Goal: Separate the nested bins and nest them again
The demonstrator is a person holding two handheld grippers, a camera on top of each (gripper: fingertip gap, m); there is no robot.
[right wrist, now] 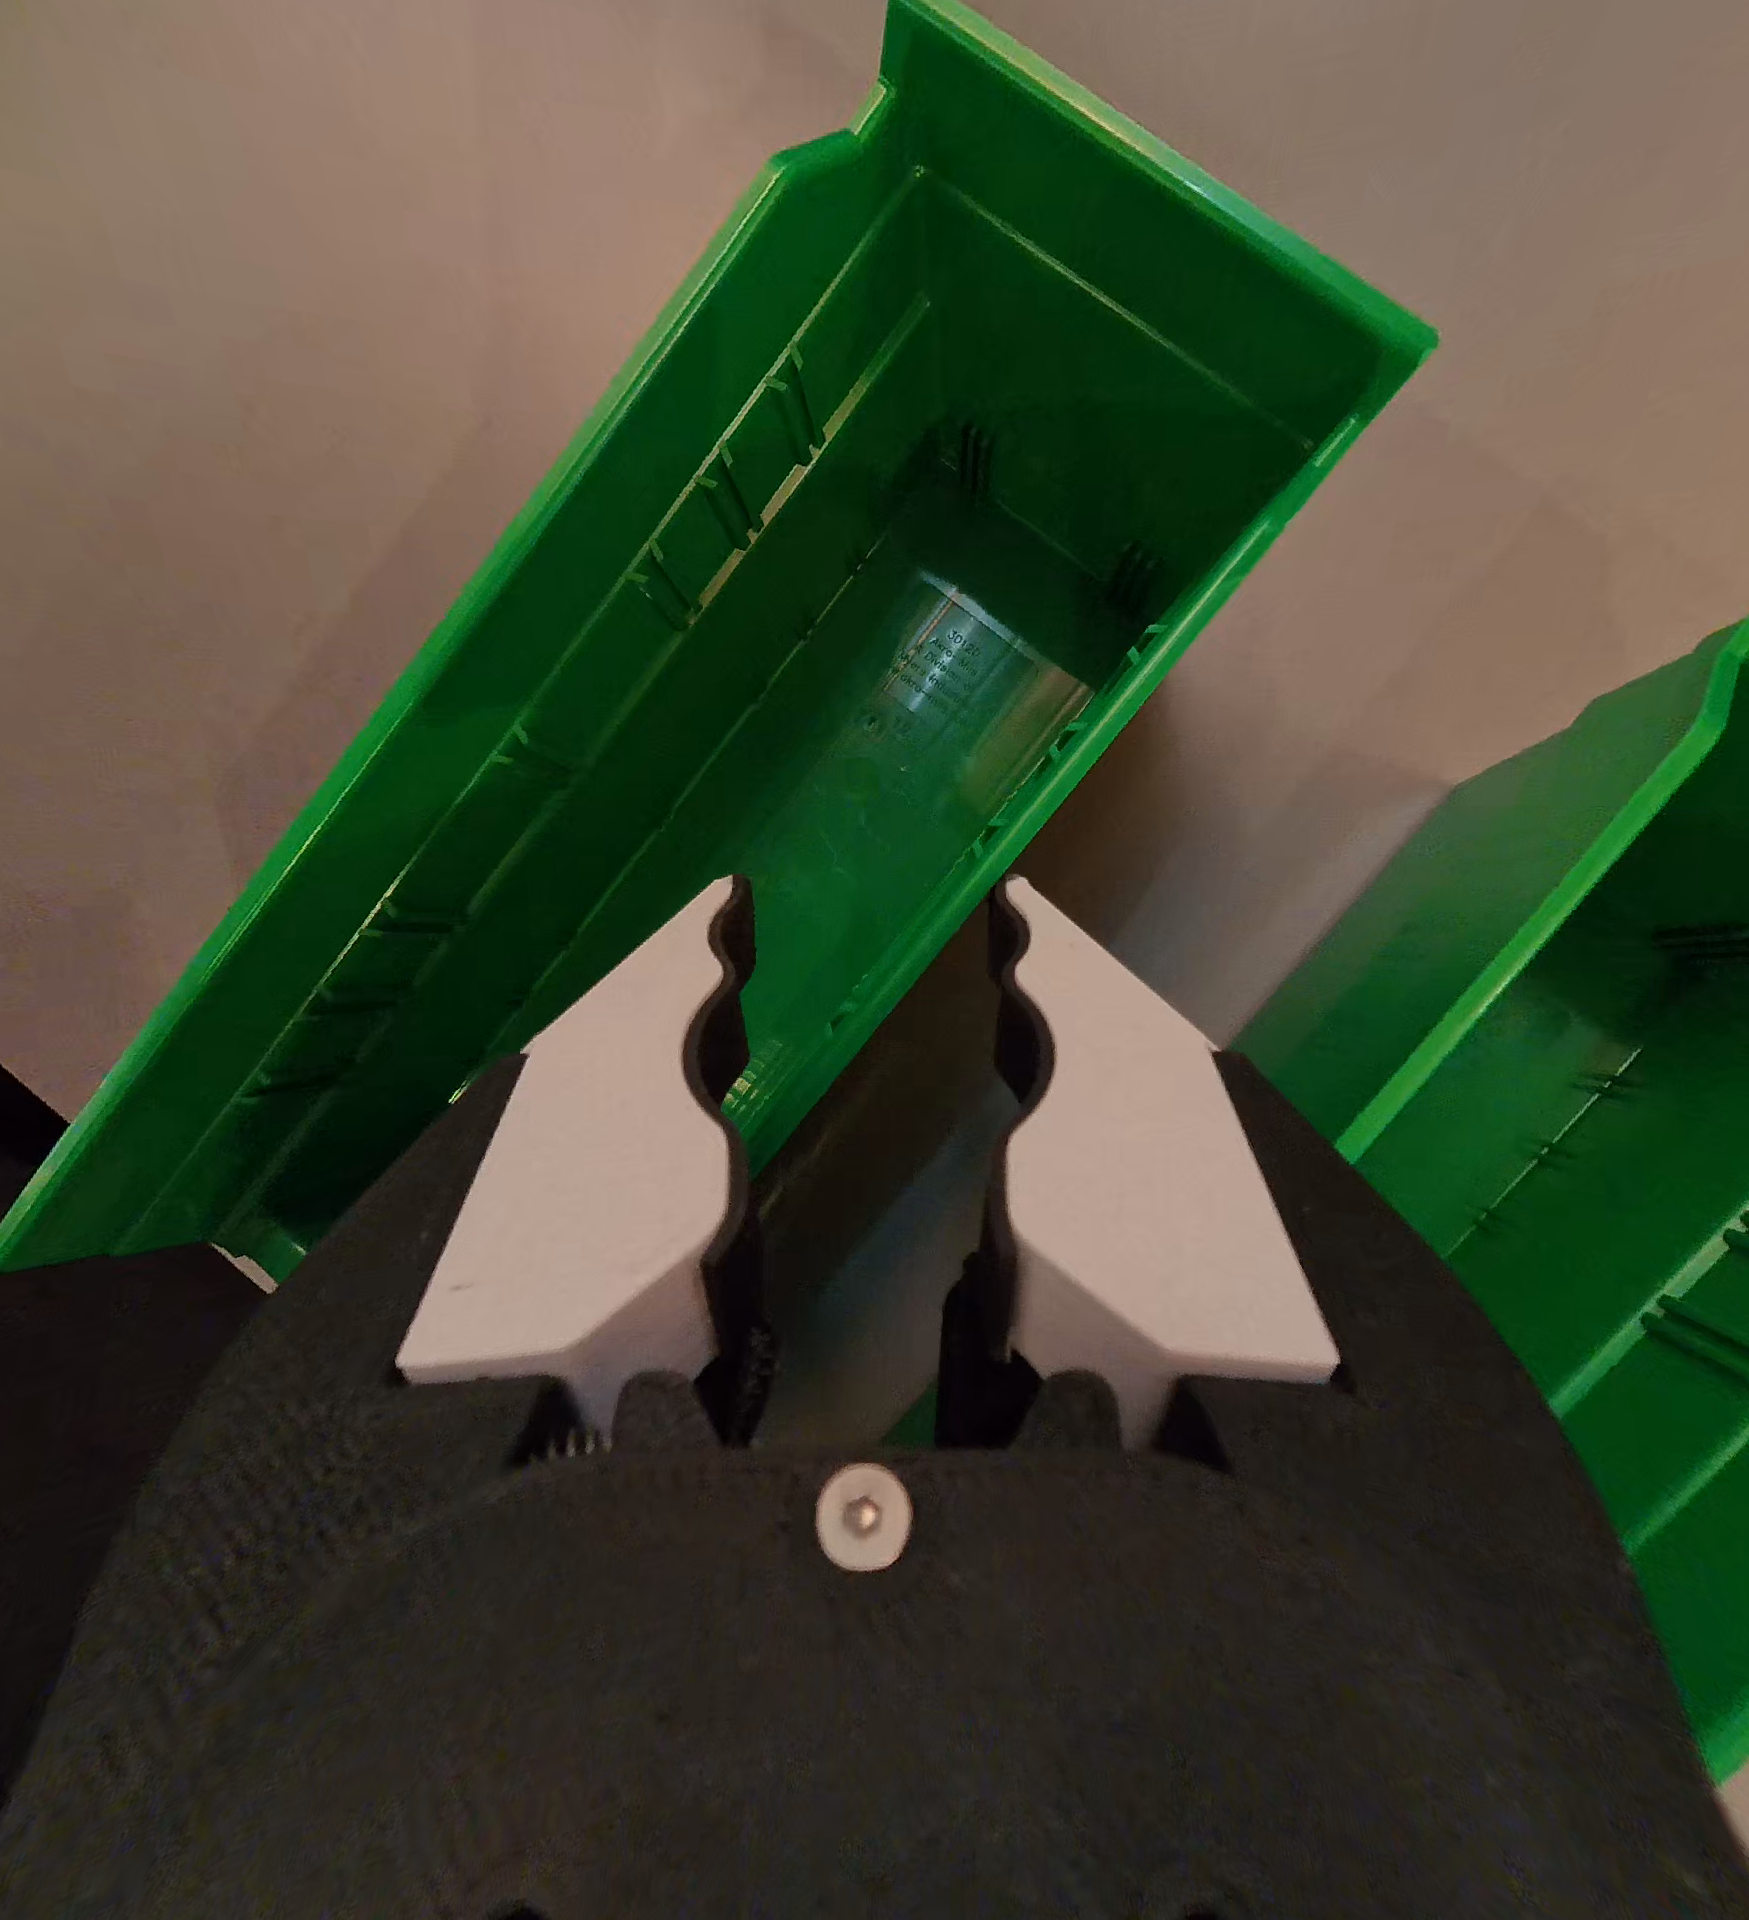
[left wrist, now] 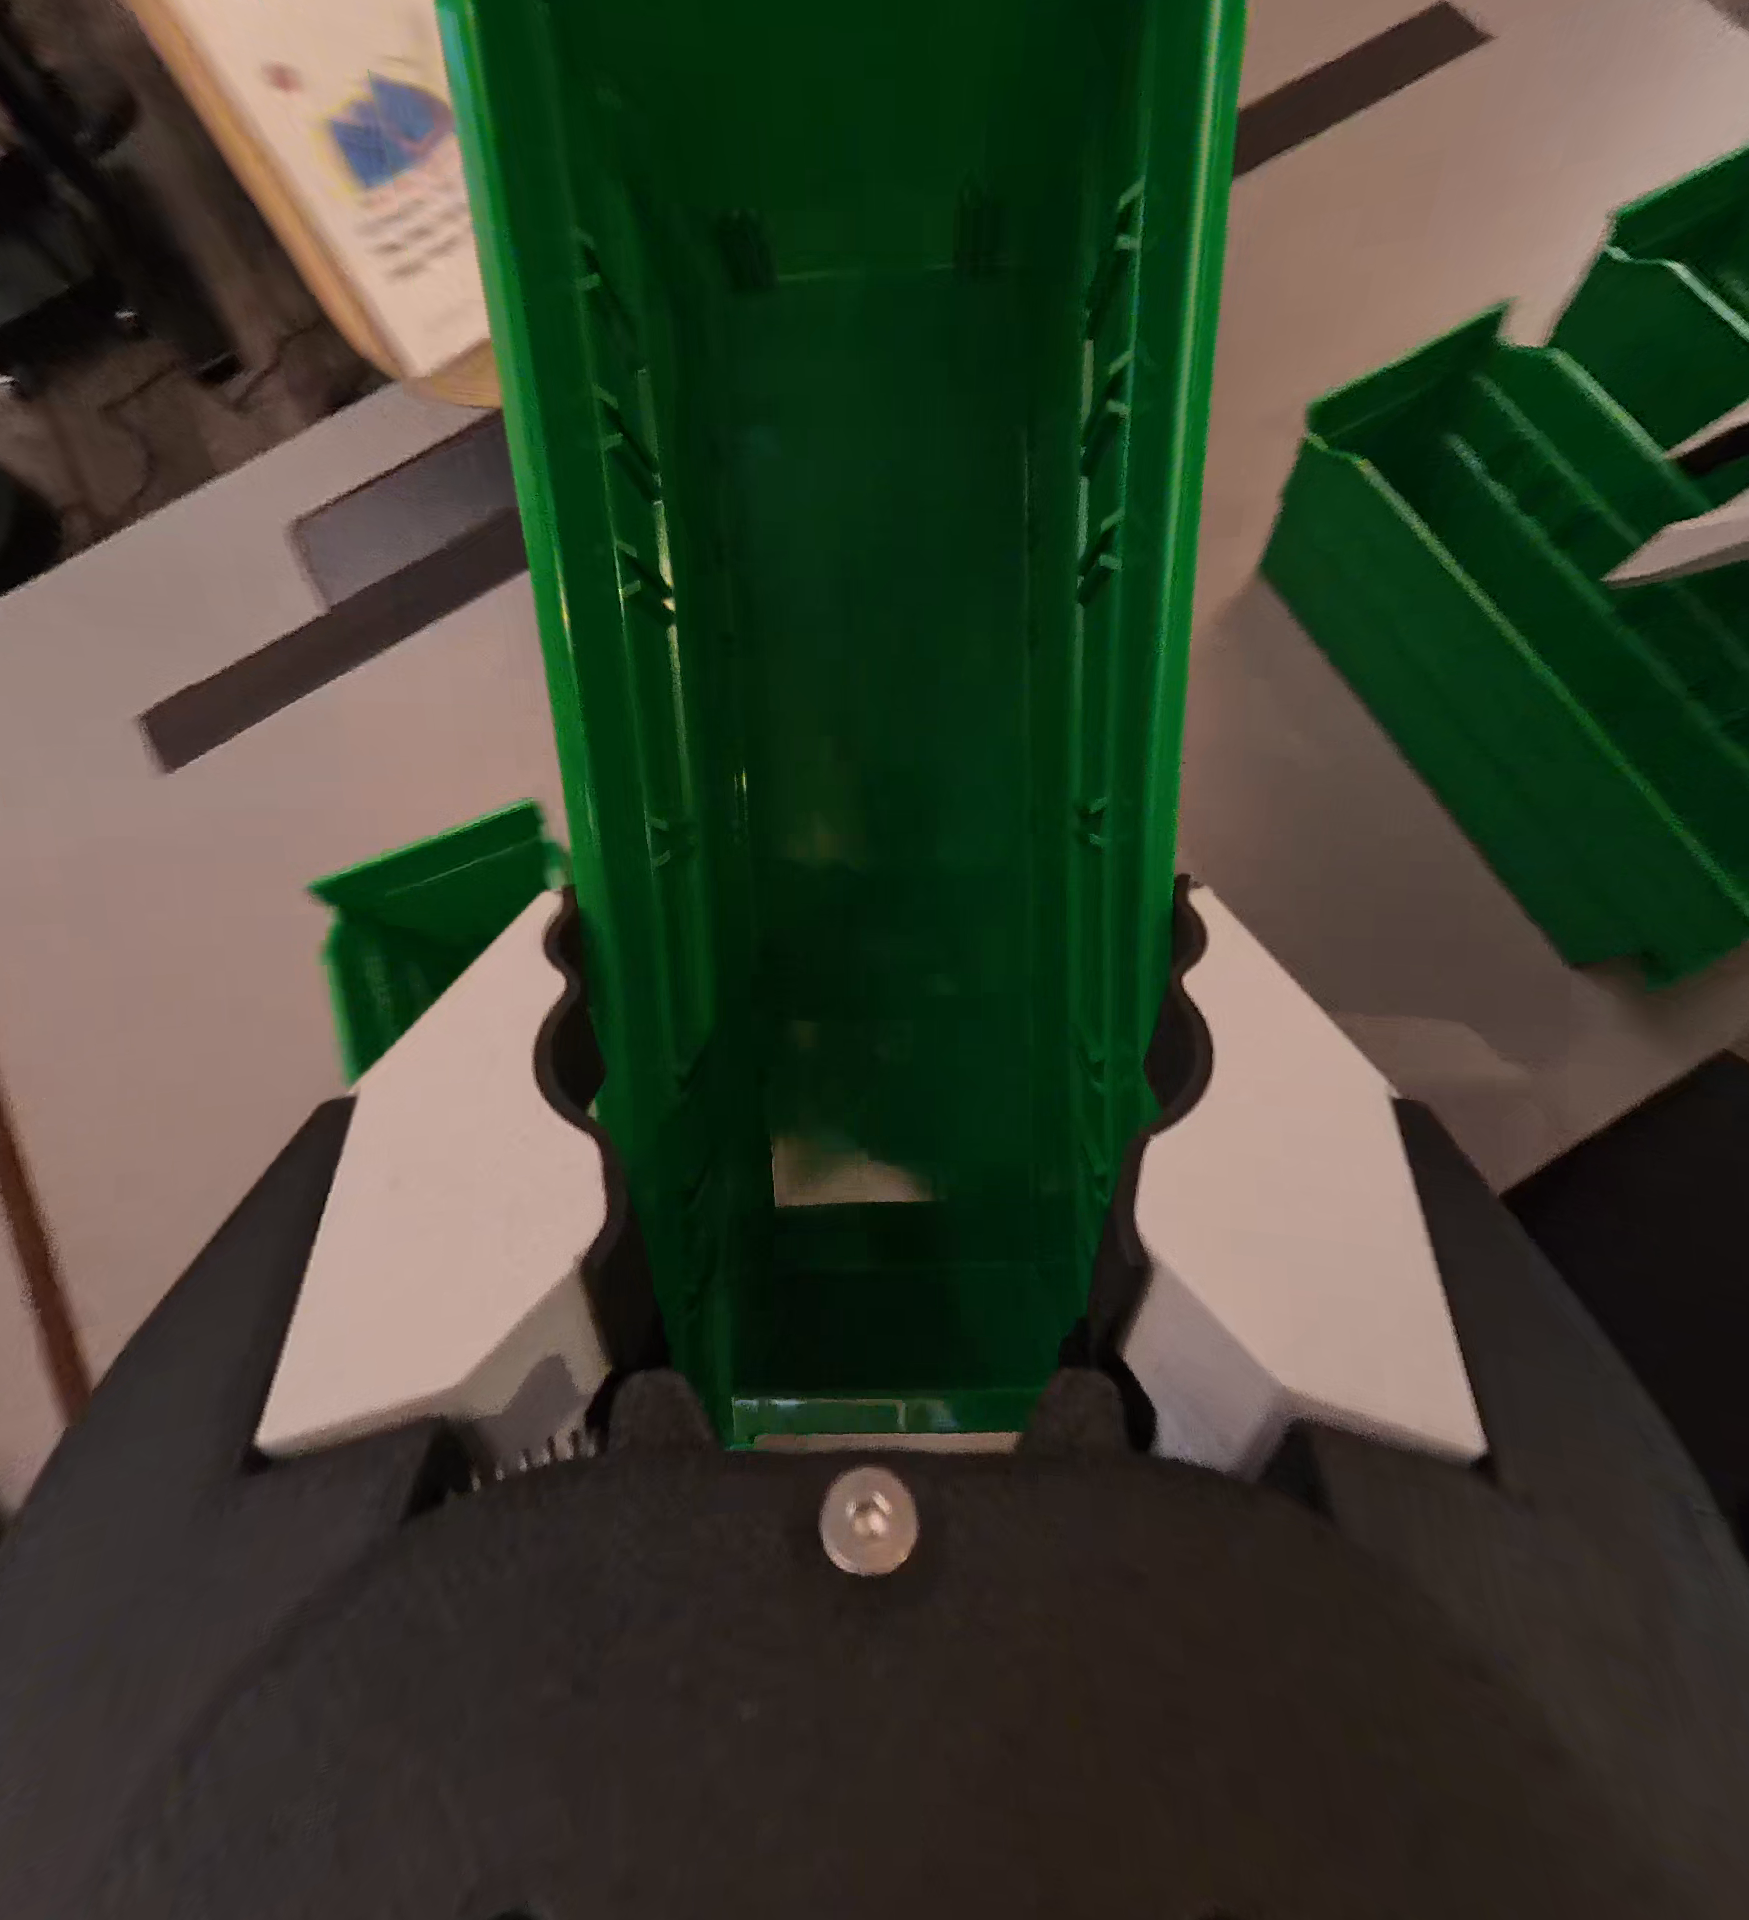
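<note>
My left gripper (left wrist: pixel 875 914) is shut on a long green bin (left wrist: pixel 849 468), one finger on each long side wall, and the bin runs away from the camera. My right gripper (right wrist: pixel 865 894) is open and straddles the right wall of a second green bin (right wrist: pixel 745 623) on the white table (right wrist: pixel 226 416): the left finger is inside it, the right finger outside. That bin (left wrist: pixel 1576 675) also shows at the right of the left wrist view, with the right gripper's fingertips (left wrist: pixel 1680 540) over it.
A third green bin (right wrist: pixel 1628 1039) lies to the right of the one my right gripper straddles; in the left wrist view it (left wrist: pixel 1732 291) is behind that one. Another green bin (left wrist: pixel 413 935) sits low at the left. Dark strips (left wrist: pixel 350 665) cross the white table. A printed sheet (left wrist: pixel 382 187) lies beyond.
</note>
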